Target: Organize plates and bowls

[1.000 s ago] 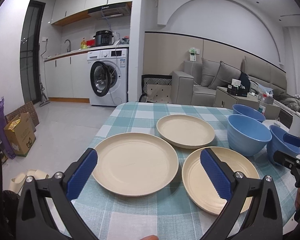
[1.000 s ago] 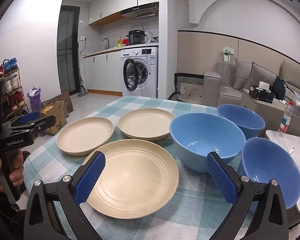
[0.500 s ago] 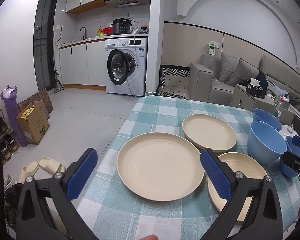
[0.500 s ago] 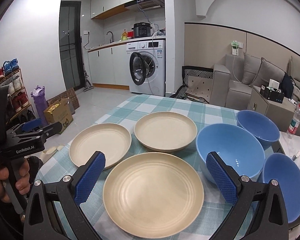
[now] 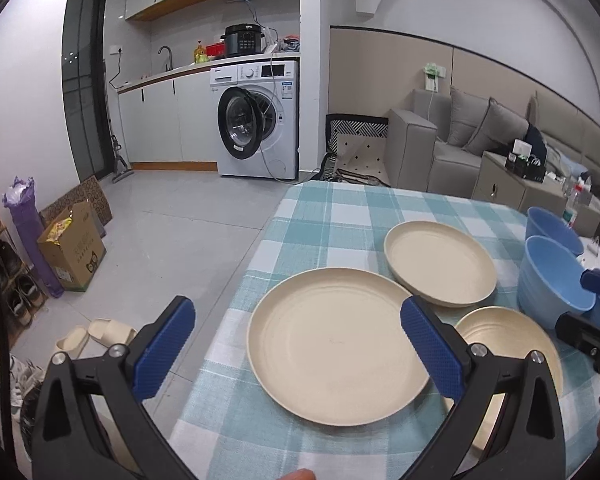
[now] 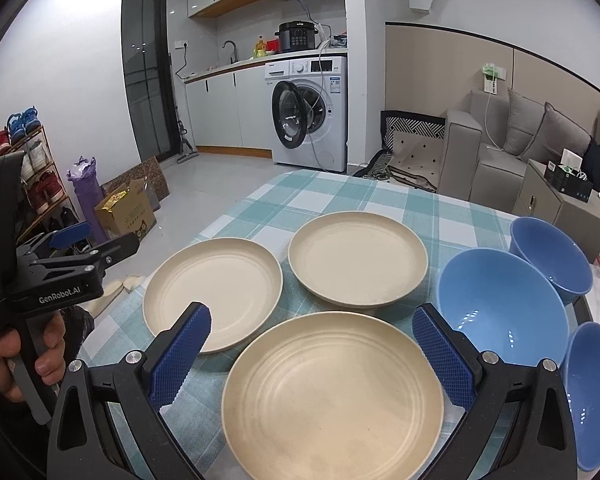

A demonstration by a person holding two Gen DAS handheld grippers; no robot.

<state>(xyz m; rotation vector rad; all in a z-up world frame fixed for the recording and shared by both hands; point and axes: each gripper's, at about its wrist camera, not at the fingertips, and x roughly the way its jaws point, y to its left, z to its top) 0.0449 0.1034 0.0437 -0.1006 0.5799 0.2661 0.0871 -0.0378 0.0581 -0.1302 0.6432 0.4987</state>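
Observation:
Three beige plates lie apart on a teal checked tablecloth [image 6: 340, 196]: a left plate [image 6: 212, 292] [image 5: 336, 344], a far plate [image 6: 358, 262] [image 5: 440, 266] and a near plate [image 6: 332, 396] [image 5: 508, 344]. Three blue bowls stand to the right: a middle bowl [image 6: 500, 304] [image 5: 552, 276], a far bowl [image 6: 552, 254] [image 5: 554, 228] and a near bowl [image 6: 592, 392]. My left gripper [image 5: 296, 344] is open and empty, above the table's left edge beside the left plate. My right gripper [image 6: 312, 354] is open and empty above the near plate.
The table's left edge drops to a grey floor with slippers [image 5: 96, 334], a cardboard box [image 5: 74, 252] and a purple bag [image 5: 26, 224]. A washing machine [image 5: 256, 120] stands behind. A sofa [image 5: 460, 140] and side table [image 5: 520, 184] stand at the back right.
Both grippers have pulled back and swung left, so the plates and bowls sit further right in both views. Both grippers stay open. No dish has moved.

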